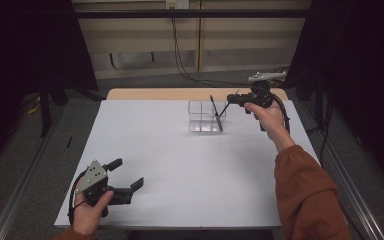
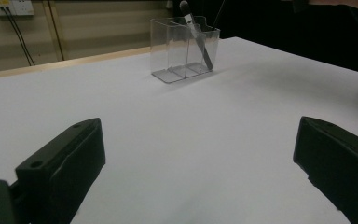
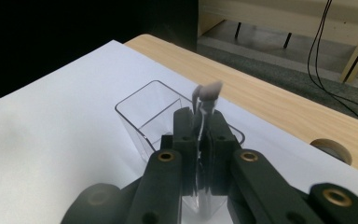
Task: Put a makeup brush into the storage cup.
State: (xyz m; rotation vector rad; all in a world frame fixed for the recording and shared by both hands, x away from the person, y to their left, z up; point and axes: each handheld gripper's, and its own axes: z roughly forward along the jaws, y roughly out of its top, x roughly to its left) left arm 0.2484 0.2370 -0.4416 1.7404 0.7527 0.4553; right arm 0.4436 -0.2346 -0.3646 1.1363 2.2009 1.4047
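Note:
A clear plastic organizer box (image 1: 200, 120) with compartments stands on the far middle of the white table (image 1: 180, 165). A dark-handled brush (image 1: 216, 115) leans inside it, also seen as the brush (image 2: 199, 44) in the box (image 2: 172, 51). My right gripper (image 1: 231, 100) hovers just right of and above the box, shut on a thin brush (image 3: 208, 91) whose grey tip sticks up past the jaws of my right gripper (image 3: 200, 122), over the box rim (image 3: 137, 100). My left gripper (image 1: 127, 174) rests low at the table's near left, open with nothing between its fingers; the left gripper (image 2: 200, 158) faces the box.
A bare wooden strip (image 1: 180, 93) runs along the table's far edge, with a round hole (image 3: 331, 150) in it. Cables (image 1: 180, 55) hang at the back wall. Dark curtains flank both sides.

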